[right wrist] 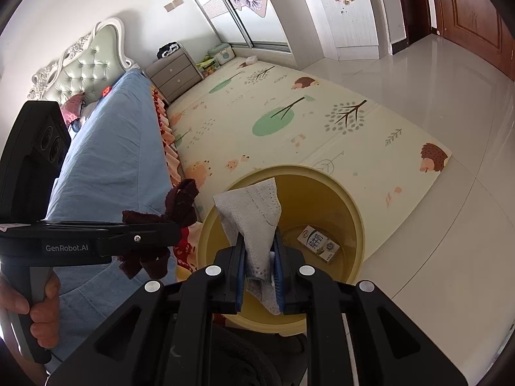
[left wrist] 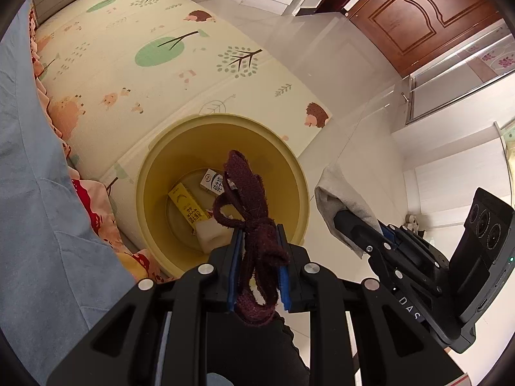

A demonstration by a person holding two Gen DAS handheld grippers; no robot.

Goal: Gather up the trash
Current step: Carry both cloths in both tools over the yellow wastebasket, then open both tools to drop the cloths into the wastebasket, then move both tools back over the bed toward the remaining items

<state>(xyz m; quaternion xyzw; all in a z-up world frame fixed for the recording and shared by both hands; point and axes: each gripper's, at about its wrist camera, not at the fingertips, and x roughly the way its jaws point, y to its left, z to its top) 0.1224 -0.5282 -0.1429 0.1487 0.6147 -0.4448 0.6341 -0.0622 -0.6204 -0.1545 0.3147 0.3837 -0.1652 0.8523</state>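
Note:
My left gripper point(left wrist: 259, 230) is shut on a dark maroon cloth strip point(left wrist: 248, 189) and holds it over the open yellow bin point(left wrist: 154, 167). The bin holds a yellow carton point(left wrist: 187, 207), a white milk carton point(left wrist: 212, 181) and a white block point(left wrist: 214, 236). My right gripper point(right wrist: 260, 241) is shut on a white paper towel point(right wrist: 254, 209) above the bin's near rim point(right wrist: 359, 225). The right gripper with the towel also shows in the left wrist view point(left wrist: 360, 225), to the right of the bin. The left gripper with the maroon strip point(right wrist: 180, 199) shows in the right wrist view, left of the bin.
The bin stands on a cream play mat point(left wrist: 145, 64) with tree and hedgehog prints, beside a bed with a blue cover point(right wrist: 112, 148). White tiled floor point(right wrist: 434, 257) lies to the right. A grey drawer unit point(right wrist: 173, 70) and a wooden door point(left wrist: 418, 9) stand farther off.

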